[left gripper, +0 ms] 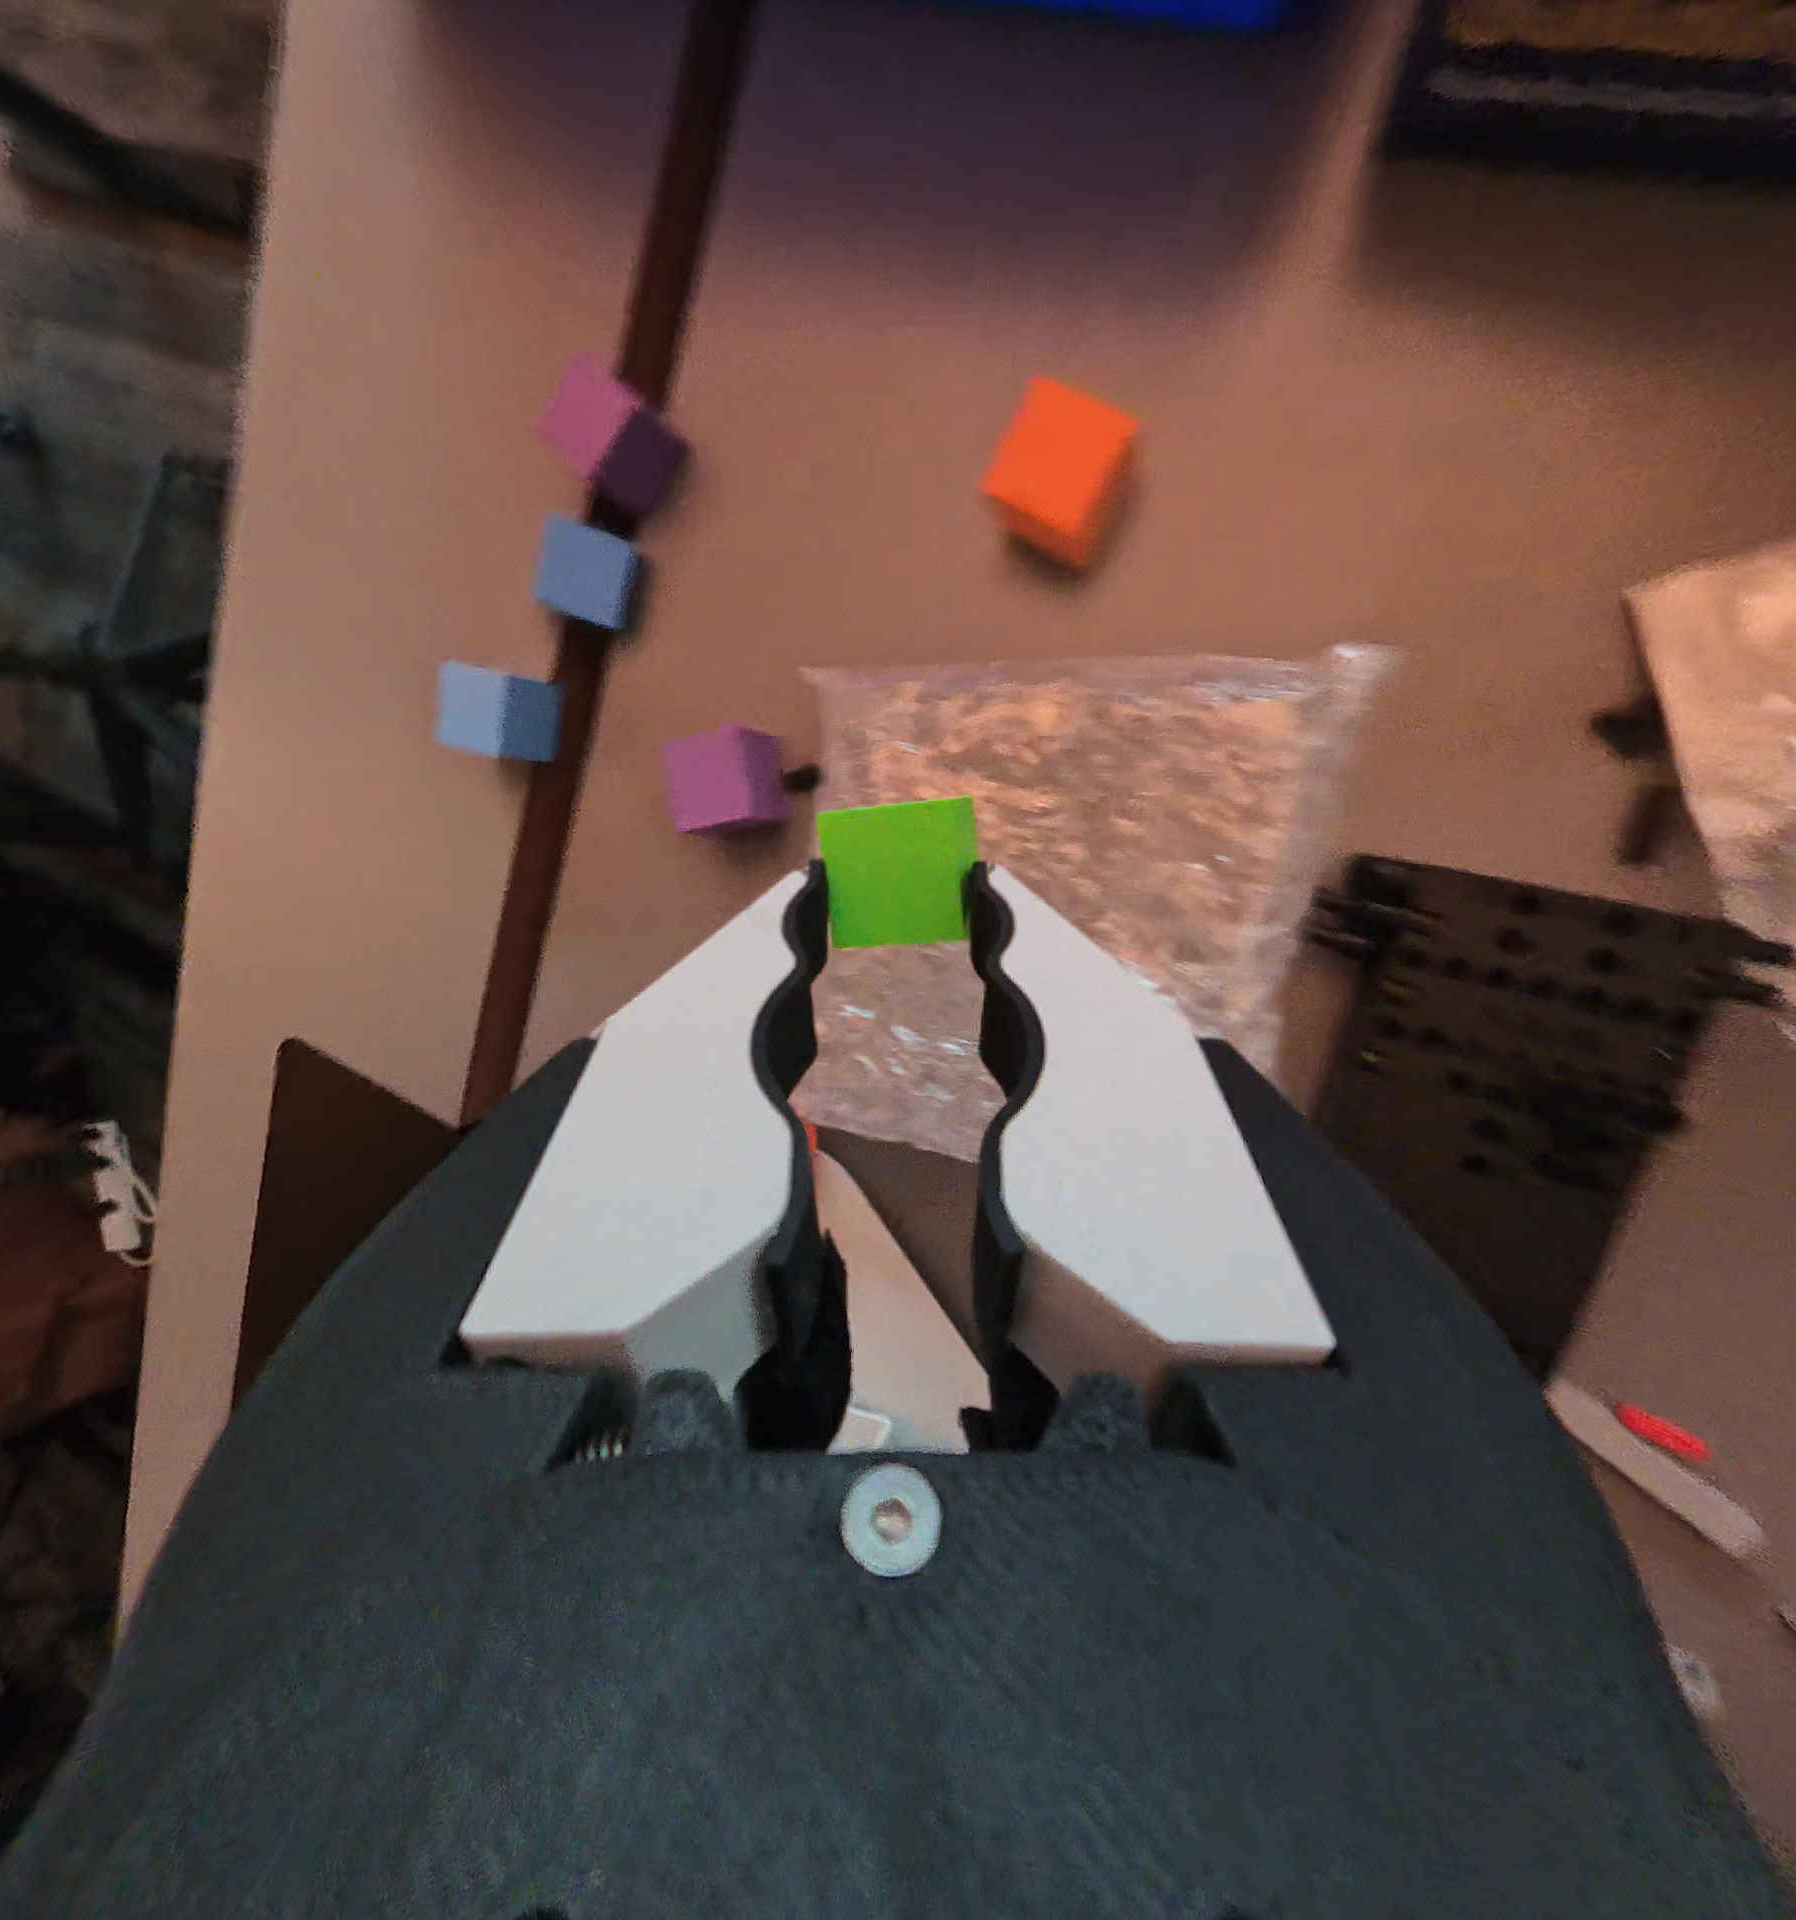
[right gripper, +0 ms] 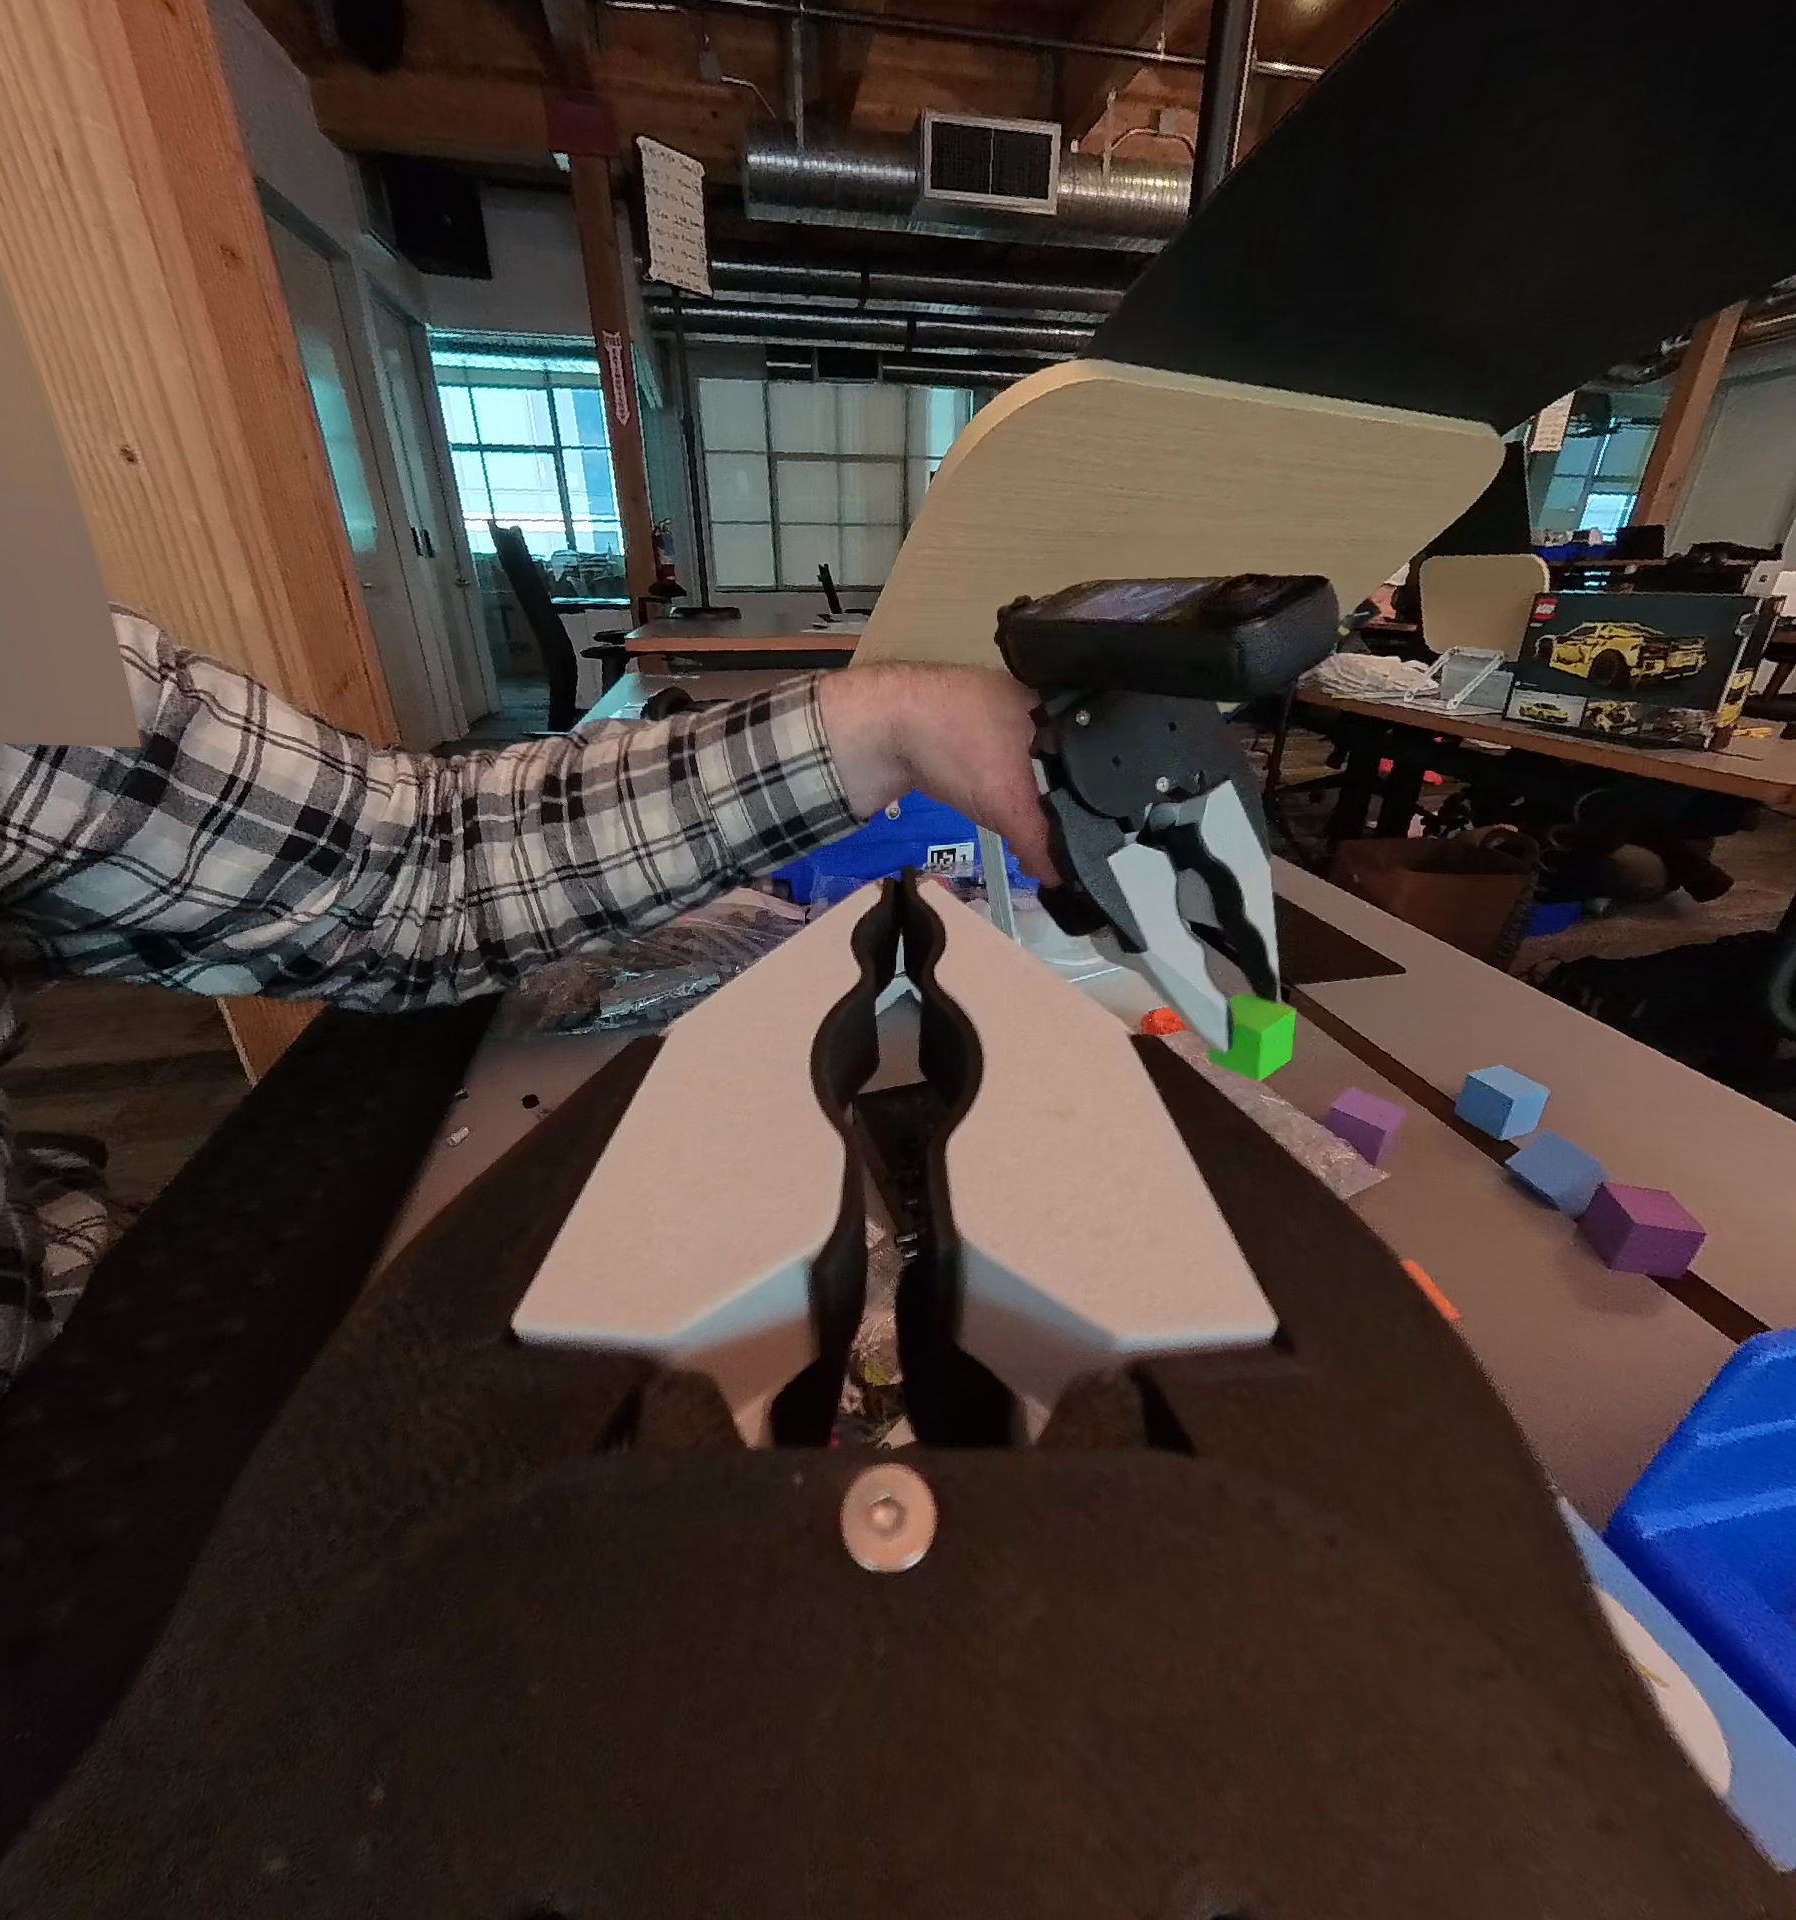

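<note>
Gripping a green cube (left gripper: 896, 871), the left tongs (left gripper: 896, 883) hang above the table (left gripper: 1237, 312); right tongs (right gripper: 902, 896) pressed together, empty.

Your left wrist camera looks steeply down along its jaws at the counter (left gripper: 873, 312) from close above, with the green cube (left gripper: 896, 871) at the middle. Your right wrist camera sits low and nearly level, facing across the counter (right gripper: 1600, 1340) into the room. Both views share the green cube (right gripper: 1255, 1034), the purple cubes (left gripper: 719, 777) (right gripper: 1366, 1122) and the blue cubes (left gripper: 499, 711) (right gripper: 1500, 1099).
</note>
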Demonstrator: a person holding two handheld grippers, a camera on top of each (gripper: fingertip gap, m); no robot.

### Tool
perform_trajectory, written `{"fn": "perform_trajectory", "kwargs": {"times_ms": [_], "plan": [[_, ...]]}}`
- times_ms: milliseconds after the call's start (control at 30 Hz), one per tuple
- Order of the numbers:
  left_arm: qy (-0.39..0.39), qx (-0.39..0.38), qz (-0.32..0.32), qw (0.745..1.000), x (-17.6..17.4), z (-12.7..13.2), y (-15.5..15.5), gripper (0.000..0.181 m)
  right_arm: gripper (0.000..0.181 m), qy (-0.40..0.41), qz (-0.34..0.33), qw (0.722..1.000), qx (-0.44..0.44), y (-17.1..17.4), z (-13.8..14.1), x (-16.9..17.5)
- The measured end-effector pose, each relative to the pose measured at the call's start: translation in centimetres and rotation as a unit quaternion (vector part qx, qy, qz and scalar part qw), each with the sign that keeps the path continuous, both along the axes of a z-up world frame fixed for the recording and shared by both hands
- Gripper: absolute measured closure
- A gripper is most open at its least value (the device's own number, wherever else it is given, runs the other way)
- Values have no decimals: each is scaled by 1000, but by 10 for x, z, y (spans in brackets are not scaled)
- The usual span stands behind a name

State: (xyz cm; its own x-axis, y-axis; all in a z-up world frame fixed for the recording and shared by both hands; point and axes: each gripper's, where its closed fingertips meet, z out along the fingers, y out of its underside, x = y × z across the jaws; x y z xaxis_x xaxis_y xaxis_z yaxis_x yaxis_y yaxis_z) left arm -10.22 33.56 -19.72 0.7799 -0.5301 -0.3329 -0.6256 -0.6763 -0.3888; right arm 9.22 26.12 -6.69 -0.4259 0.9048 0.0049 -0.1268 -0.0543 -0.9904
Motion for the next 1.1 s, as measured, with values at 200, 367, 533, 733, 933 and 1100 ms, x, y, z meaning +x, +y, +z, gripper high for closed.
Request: {"fn": "perform_trajectory", "kwargs": {"times_ms": [200, 367, 533, 733, 933, 1100], "plan": [[39, -101, -30, 994, -1, -50, -18, 156, 181, -6, 3, 1000, 6, -4, -3, -2], [27, -99, -44, 994, 3, -60, -18, 156, 181, 3, 1, 1000, -1, 0, 2, 1], [27, -85, -46, 995, 1, -46, -17, 149, 181, 4, 4, 1000, -3, -1, 3, 1], [-1, -46, -31, 998, -3, -21, -17, 144, 181, 5, 3, 1000, -3, -1, 4, 2], [37, -64, -43, 996, -5, -38, -17, 157, 181, 3, 7, 1000, -1, -3, 3, 1], [-44, -91, -47, 994, 16, -35, -22, 157, 181, 3, 4, 1000, -2, -1, 3, 1]]}}
